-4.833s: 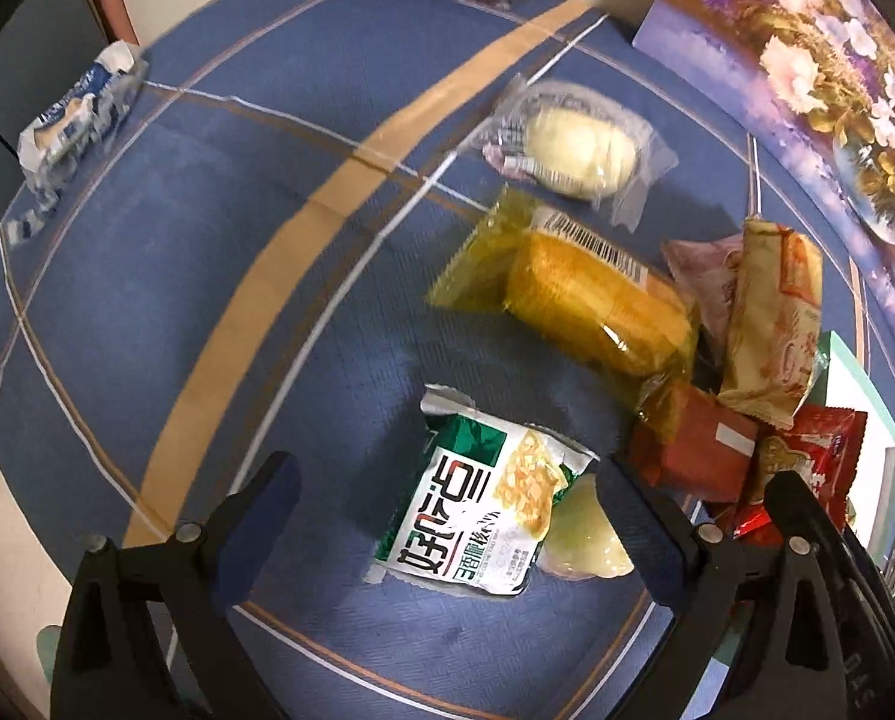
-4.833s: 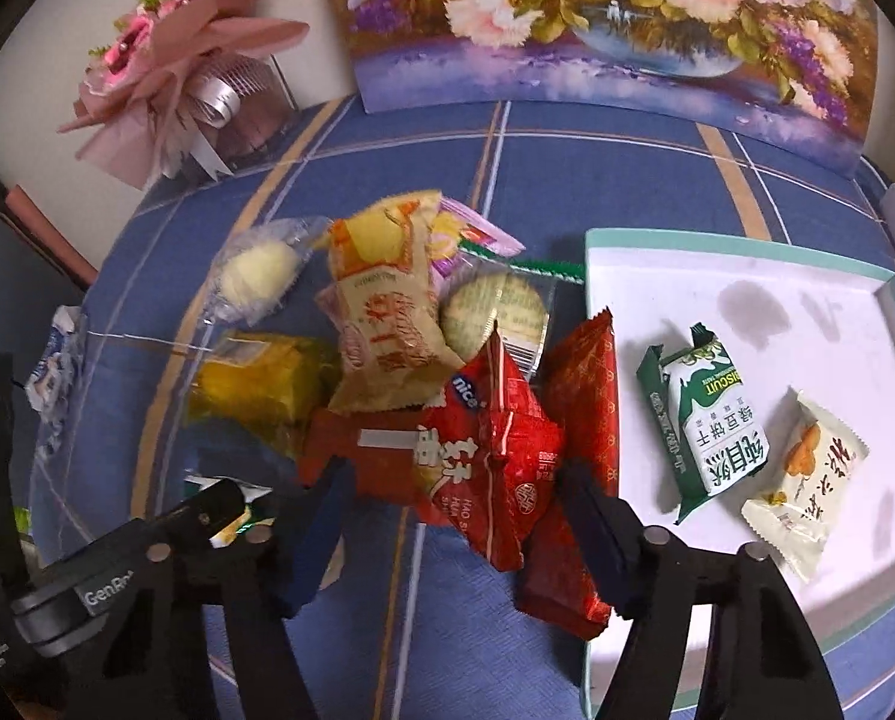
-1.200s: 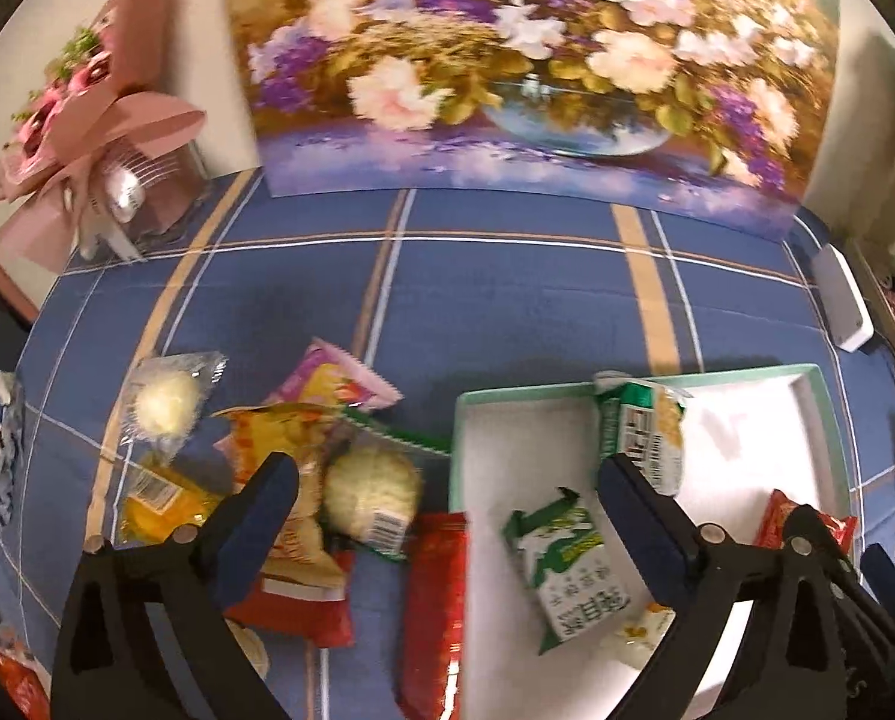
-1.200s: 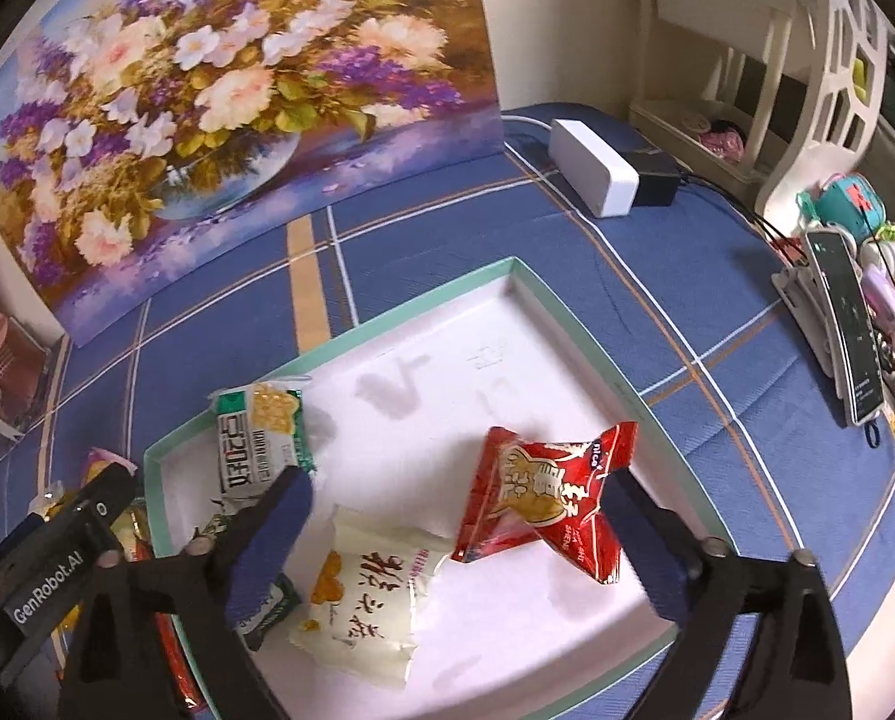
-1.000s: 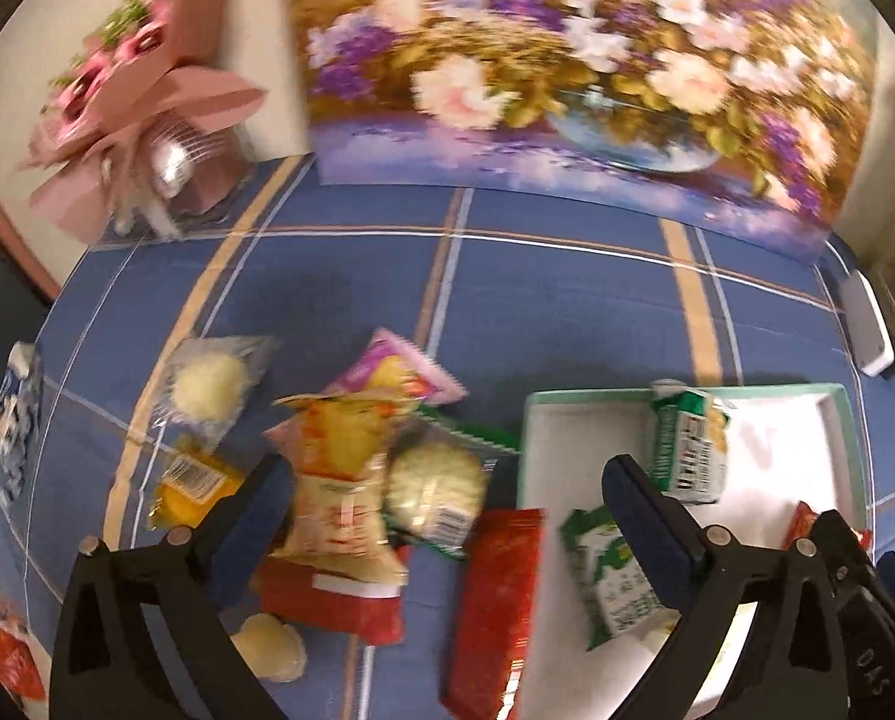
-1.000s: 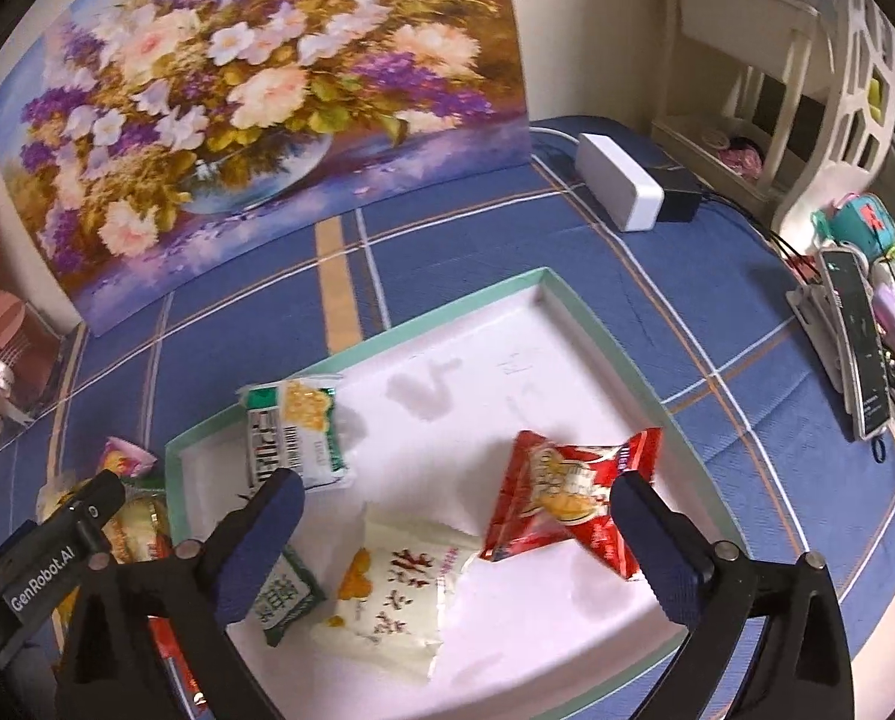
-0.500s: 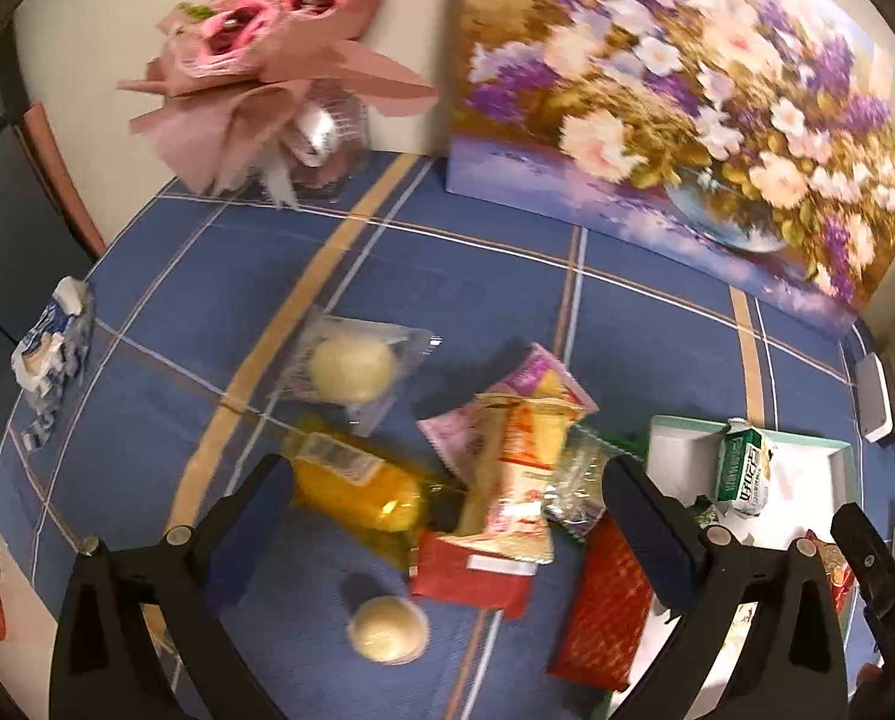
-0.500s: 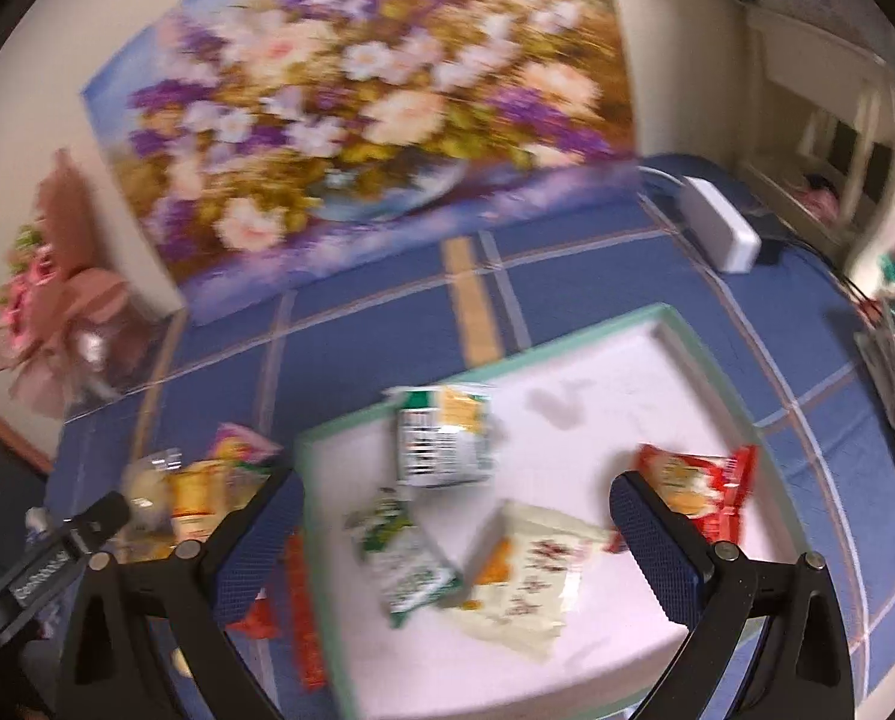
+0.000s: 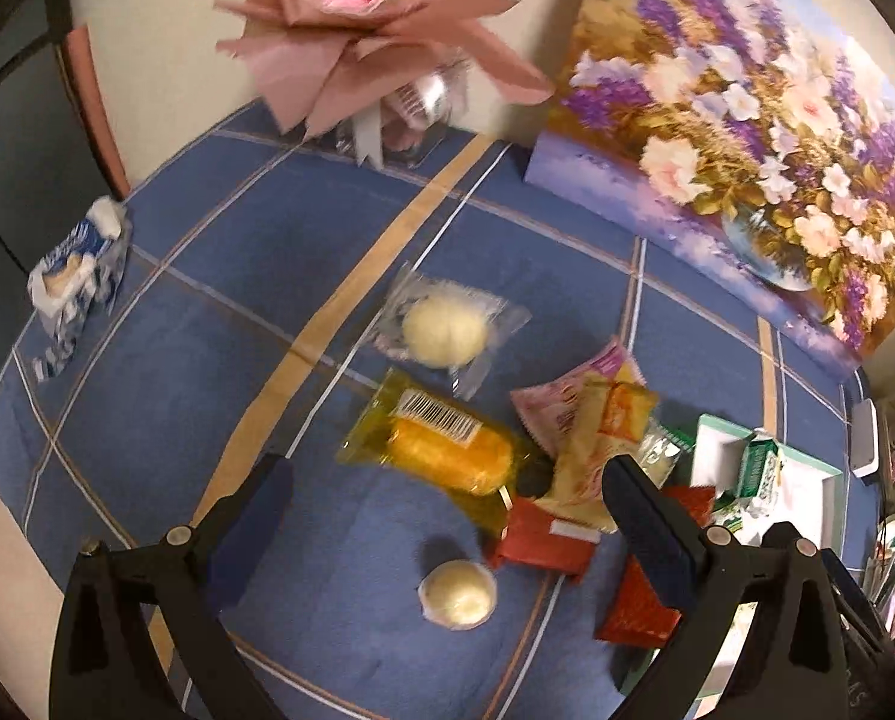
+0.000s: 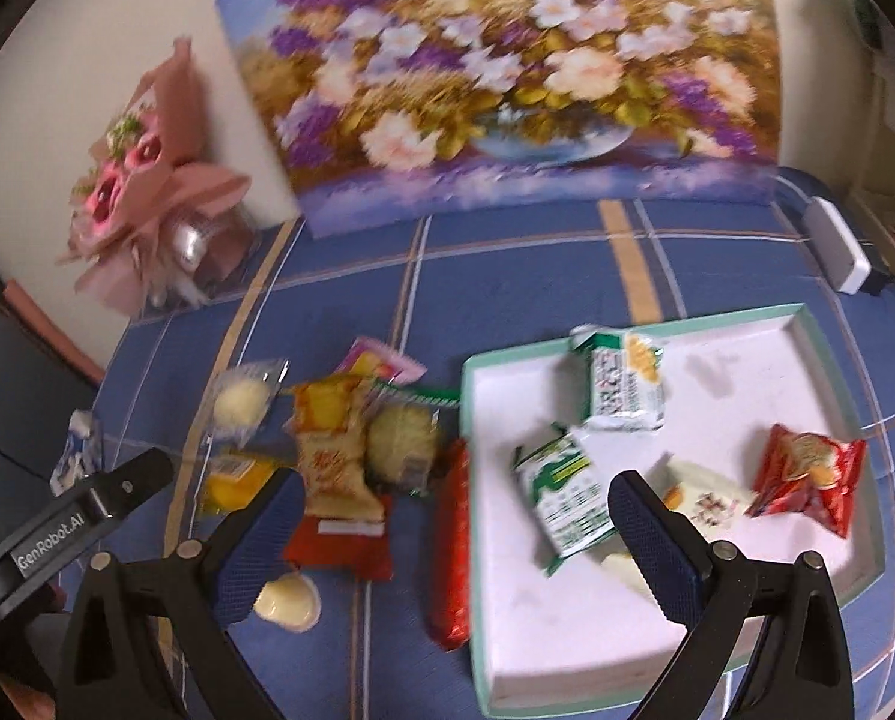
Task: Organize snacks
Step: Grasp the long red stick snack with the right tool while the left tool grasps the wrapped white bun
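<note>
Your left gripper (image 9: 444, 513) is wide apart and holds nothing. A round pale bun (image 9: 458, 594) lies just under it at 6 o'clock, and a yellow cake pack (image 9: 441, 450) with a barcode at 12. Your right gripper (image 10: 453, 531) is wide apart and empty too. At 3 o'clock two green biscuit packs (image 10: 567, 498) lie in the white tray (image 10: 675, 678). The left gripper's arm reads "GenRobot.AI".
</note>
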{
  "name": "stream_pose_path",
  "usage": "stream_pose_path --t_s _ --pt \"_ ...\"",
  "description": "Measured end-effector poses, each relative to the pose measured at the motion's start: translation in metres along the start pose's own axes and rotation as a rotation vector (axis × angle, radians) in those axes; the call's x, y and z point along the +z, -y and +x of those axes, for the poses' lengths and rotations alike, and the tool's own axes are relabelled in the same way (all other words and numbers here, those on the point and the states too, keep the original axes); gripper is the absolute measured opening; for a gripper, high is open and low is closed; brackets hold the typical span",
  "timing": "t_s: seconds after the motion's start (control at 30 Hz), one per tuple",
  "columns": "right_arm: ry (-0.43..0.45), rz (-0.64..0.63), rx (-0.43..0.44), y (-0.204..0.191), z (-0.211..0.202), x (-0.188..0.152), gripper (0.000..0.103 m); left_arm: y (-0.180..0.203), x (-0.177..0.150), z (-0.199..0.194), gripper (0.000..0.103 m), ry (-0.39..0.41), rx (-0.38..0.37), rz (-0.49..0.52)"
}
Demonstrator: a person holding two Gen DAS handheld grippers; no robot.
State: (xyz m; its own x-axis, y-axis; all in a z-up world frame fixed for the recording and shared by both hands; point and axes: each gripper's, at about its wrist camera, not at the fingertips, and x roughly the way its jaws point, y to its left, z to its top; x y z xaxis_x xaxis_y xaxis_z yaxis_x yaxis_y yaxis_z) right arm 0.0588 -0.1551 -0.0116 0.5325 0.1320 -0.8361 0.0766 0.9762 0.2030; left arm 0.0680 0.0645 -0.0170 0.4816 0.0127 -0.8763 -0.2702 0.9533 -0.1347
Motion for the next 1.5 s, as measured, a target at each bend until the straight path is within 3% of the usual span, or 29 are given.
stream_pose_path --t_s 0.13,0.37,0.57,0.63,0.73,0.9,1.0,1.5 --pt "-0.066 0.002 0.017 -0.003 0.015 -0.010 0.087 -0.008 -0.013 0.012 0.102 -0.048 0.003 -0.020" --pt "-0.178 0.008 0.018 0.000 0.040 -0.027 0.056 -0.007 -0.037 0.039 0.100 -0.150 -0.011 -0.019" --pt "-0.235 0.018 0.028 0.004 0.054 -0.036 0.034 -0.004 -0.052 0.056 0.077 -0.224 -0.026 -0.009" --pt "-0.239 0.013 0.030 0.004 0.054 -0.037 0.030 -0.004 -0.055 0.060 0.073 -0.241 -0.032 -0.008" --pt "-0.231 -0.005 0.042 0.000 0.051 -0.037 0.021 -0.003 -0.058 0.065 0.059 -0.263 -0.039 -0.008" --pt "-0.245 -0.026 0.034 -0.005 0.055 -0.037 0.015 -0.005 -0.062 0.071 0.041 -0.293 -0.056 -0.013" --pt "-0.260 -0.027 0.022 -0.004 0.060 -0.038 0.014 -0.004 -0.065 0.074 0.036 -0.308 -0.068 -0.009" --pt "-0.294 -0.055 -0.020 -0.012 0.080 -0.044 0.013 0.003 -0.066 0.080 0.036 -0.297 -0.045 0.020"
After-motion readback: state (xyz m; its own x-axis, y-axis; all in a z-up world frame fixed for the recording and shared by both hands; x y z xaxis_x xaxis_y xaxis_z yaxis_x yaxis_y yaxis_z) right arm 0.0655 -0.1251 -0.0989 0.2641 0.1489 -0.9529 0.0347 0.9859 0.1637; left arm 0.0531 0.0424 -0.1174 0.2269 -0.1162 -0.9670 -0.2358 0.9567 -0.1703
